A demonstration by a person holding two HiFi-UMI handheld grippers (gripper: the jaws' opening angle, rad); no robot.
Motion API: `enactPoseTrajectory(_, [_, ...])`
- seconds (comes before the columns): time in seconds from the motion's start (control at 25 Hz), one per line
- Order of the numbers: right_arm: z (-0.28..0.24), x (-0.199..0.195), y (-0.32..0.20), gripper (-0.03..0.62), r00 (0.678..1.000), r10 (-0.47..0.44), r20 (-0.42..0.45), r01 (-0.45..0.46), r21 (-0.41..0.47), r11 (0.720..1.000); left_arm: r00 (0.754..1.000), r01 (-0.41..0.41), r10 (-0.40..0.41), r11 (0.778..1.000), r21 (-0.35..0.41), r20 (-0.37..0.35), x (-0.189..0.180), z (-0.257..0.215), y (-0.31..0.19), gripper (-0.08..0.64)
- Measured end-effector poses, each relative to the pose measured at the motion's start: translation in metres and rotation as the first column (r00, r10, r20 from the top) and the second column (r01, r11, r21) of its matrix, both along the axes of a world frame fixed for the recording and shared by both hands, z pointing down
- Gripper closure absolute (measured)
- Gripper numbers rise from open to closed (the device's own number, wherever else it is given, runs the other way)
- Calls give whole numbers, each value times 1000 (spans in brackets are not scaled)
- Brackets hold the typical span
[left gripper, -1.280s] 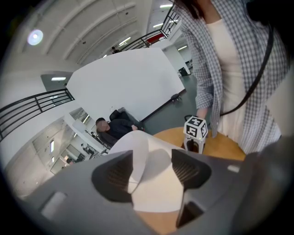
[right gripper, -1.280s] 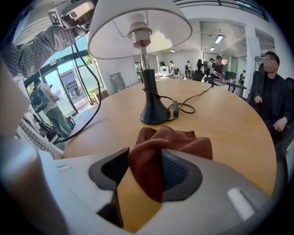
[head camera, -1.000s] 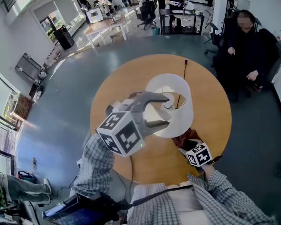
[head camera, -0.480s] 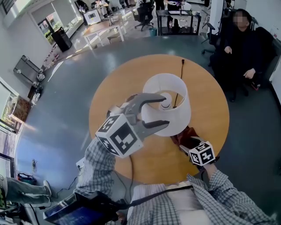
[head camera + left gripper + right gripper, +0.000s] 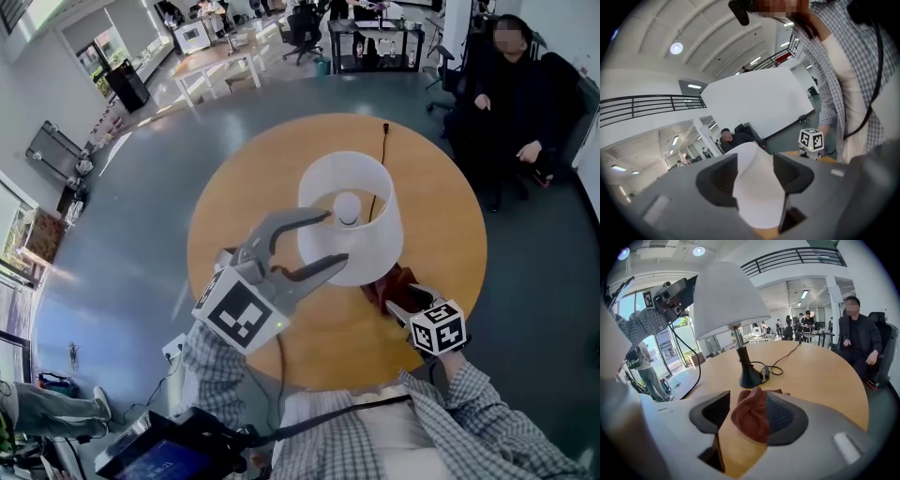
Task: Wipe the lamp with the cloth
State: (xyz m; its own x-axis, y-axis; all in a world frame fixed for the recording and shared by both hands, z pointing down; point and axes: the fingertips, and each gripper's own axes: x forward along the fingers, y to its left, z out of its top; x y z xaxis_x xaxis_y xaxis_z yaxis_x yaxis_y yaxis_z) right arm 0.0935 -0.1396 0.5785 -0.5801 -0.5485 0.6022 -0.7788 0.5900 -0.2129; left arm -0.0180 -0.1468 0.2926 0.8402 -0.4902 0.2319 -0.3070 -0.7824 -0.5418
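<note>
Lampshade [image 5: 375,248] straddled by raised left hand-held gripper [image 5: 336,236], cloth [image 5: 752,420] by right [image 5: 746,403], jaws narrowing, apart

Round wooden table [image 5: 234,216], seated person [image 5: 506,94]

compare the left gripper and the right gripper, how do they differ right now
Place: the left gripper is up at the white lampshade; the right gripper is low, near the lamp base. Between the jaws: the left shows the lampshade, the right the red cloth, which lies against one pad only. Shared: both sets of jaws stand wide apart, have just been closing a little, and neither visibly clamps anything.
</note>
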Motion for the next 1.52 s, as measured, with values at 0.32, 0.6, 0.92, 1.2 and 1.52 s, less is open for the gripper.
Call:
enactPoseTrajectory(0.32, [-35, -2, 7, 492, 992, 58, 110, -65, 63, 996, 982, 116, -140, 977, -178, -129, -21, 50, 22, 524])
enactPoseTrajectory(0.6, [-48, -22, 19, 588, 980, 64, 190, -76, 58, 995, 931, 121, -240, 913, -390, -275, -10, 124, 44, 555])
enactPoseTrajectory(0.92, [-47, -46, 42, 588, 980, -9, 199, 1, 40, 999, 922, 108, -298, 811, -575, -248, 17, 200, 77, 555])
enactPoseTrajectory(1.2, [-34, -55, 58, 588, 981, -68, 179, 62, 37, 997, 949, 94, -261, 766, -636, -174, 23, 237, 98, 555])
enactPoseTrajectory(1.52, [-28, -53, 57, 588, 983, -72, 170, 68, 27, 997, 949, 96, -264, 765, -637, -174, 22, 239, 100, 555])
